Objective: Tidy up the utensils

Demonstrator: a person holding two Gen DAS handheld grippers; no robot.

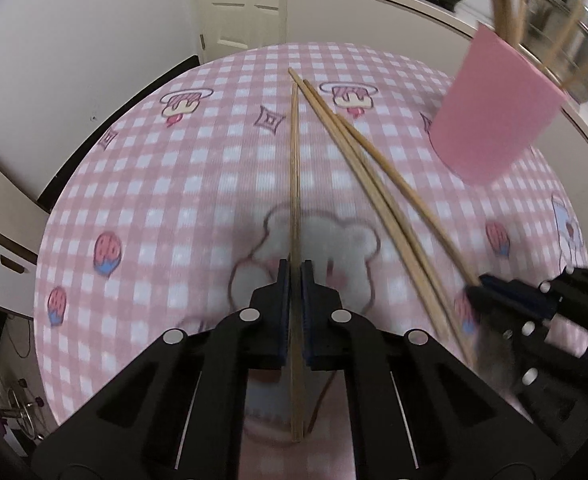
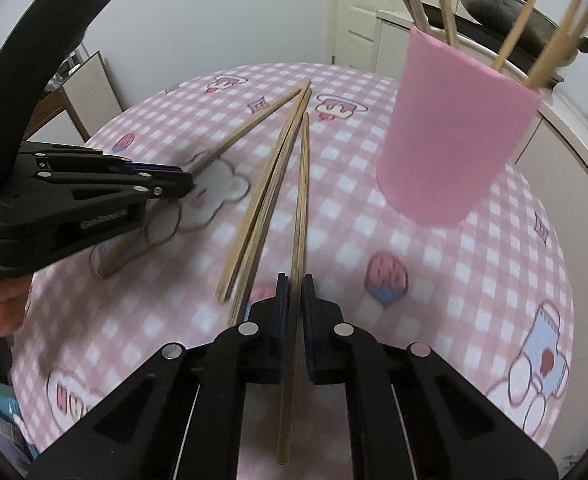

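A pink checked cloth (image 1: 166,200) covers the desk. Each gripper's jaws clench one chopstick at frame centre: left gripper (image 1: 294,280), right gripper (image 2: 294,292). Pink cup (image 2: 454,140) stands upper right.

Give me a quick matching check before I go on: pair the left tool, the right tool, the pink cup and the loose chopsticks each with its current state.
Things:
1. left tool
2. right tool
3. pink cup
4. loose chopsticks

States:
A. standing upright on the tablecloth, with sticks poking out of its top
B. lying on the cloth between the two tools, held by nothing
C. shut on a single chopstick, nearest the cup
D. shut on a single chopstick, farthest from the cup

Pairs: 1-D, 2-C, 3-A, 4-B
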